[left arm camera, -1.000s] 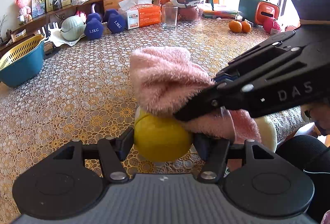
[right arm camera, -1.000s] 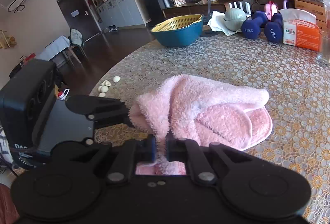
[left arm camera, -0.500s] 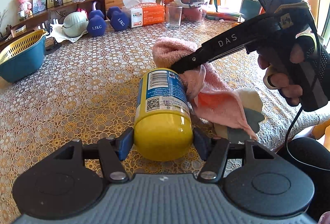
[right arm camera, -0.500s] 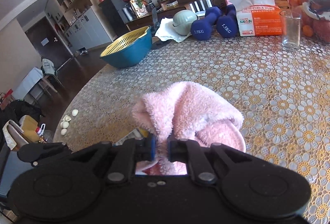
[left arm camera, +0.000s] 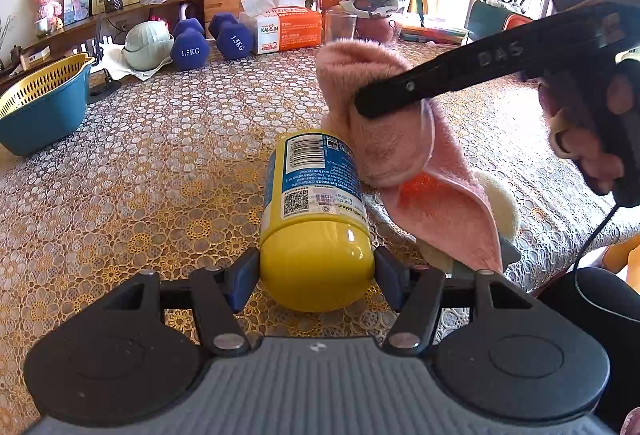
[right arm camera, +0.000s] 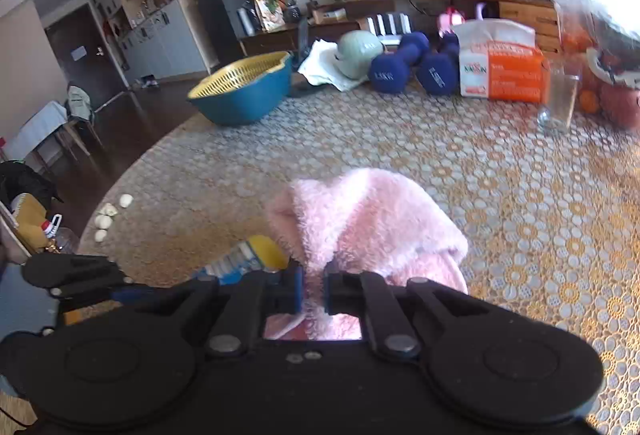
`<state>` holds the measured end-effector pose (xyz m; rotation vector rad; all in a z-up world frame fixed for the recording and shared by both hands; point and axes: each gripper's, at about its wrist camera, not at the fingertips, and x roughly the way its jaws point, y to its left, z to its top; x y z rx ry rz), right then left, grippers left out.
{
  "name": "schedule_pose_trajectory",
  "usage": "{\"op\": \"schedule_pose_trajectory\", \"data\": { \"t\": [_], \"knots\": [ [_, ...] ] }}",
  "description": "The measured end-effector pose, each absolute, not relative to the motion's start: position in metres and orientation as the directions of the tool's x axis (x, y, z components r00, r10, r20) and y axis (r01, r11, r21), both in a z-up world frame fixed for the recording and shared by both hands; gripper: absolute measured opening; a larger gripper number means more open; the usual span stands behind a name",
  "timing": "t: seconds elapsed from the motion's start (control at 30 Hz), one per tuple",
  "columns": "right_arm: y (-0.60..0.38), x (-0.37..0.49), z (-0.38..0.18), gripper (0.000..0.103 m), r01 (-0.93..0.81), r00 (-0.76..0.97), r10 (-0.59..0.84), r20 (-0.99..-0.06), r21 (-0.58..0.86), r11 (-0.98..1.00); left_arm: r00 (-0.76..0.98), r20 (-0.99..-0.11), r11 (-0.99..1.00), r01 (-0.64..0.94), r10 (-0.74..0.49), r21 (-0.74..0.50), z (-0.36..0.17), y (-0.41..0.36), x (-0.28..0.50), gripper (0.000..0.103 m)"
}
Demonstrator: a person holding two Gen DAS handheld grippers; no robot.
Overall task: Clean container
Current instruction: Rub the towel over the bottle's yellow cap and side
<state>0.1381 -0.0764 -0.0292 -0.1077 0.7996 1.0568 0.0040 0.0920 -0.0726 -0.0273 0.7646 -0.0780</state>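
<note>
We are looking across a table (left arm camera: pixel 168 163) covered in a lace-patterned cloth, with a living room behind it. Along the far edge are sitting a blue basin (left arm camera: pixel 40 103) with a yellow strainer inside, two blue dumbbells (left arm camera: pixel 208 43), an orange tissue box (left arm camera: pixel 286 27) and a clear glass (left arm camera: pixel 340 27).

Near us, the left gripper (left arm camera: pixel 316 275) is clamping a yellow container (left arm camera: pixel 316 219) by its lid end, one blue pad pressing on each side. The container is lying tilted, its far end pointing away from us, its blue label (barcode and QR code showing) facing up.

Just right of the container, the right gripper (right arm camera: pixel 314 289) is pinching a pink towel (left arm camera: pixel 384 123) between its nearly closed pads. The towel is bunching above the pads and hanging in a flap below them, and its fuzzy side is touching the far right edge of the container. In the right wrist view, only the yellow far end and a strip of label are peeking out left of the towel.

A hand (left arm camera: pixel 584 123) is gripping the right gripper's handle at the right edge.
</note>
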Motion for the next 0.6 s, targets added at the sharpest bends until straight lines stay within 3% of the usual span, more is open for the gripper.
{"op": "schedule_pose_trajectory", "data": {
  "t": [0.3, 0.6],
  "knots": [
    [-0.057, 0.079, -0.002, 0.009, -0.903, 0.043, 0.803, -0.595, 0.32, 0.285, 0.723, -0.688, 0.998, 0.059, -0.067, -0.036, -0.073, 0.089, 0.004, 0.061],
    [-0.037, 0.086, -0.024, 0.008, -0.894, 0.032, 0.77, -0.638, 0.326, 0.307, 0.722, -0.689, 0.998, 0.057, -0.064, -0.033, -0.073, 0.088, 0.004, 0.061]
  ]
}}
